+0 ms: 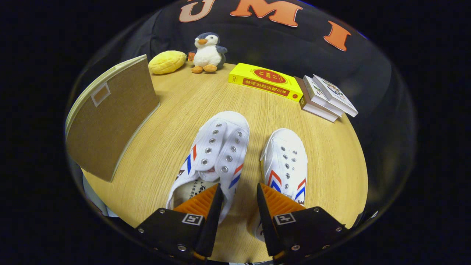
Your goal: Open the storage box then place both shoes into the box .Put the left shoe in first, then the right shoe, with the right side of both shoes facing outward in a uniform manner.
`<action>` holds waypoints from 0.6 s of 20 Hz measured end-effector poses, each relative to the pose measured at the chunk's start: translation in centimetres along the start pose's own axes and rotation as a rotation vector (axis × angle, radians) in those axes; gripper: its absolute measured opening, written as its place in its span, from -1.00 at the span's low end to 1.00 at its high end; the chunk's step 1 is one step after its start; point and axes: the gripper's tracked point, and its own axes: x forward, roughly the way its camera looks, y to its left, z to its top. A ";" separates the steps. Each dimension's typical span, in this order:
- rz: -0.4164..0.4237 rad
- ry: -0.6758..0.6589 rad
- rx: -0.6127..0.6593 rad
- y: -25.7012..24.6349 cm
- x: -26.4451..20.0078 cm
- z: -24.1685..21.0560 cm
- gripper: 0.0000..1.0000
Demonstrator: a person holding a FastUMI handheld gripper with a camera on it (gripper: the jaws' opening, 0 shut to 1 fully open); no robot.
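Two white canvas shoes with red and blue stripes lie side by side on the wooden table, toes pointing away from me. The left shoe is the nearer and larger in view; the right shoe sits beside it. My gripper is open. Its left finger hangs over the left shoe's opening, and that shoe's striped right wall runs into the gap between the fingers. The right finger covers the right shoe's heel. The brown fabric storage box stands to the left of the shoes, a label pocket on its facing side.
At the back of the table stand a penguin plush and a yellow plush. A yellow book and a stack of white books lie beyond the right shoe. The table's rounded edge runs close on the right.
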 end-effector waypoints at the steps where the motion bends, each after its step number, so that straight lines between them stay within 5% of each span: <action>1: 0.005 -0.012 0.001 0.2 0.4 0.3 0.01; 5: 0.038 -0.015 0.056 0.8 1.7 0.9 -0.51; 12: 0.110 0.035 0.200 1.3 1.8 1.1 -0.86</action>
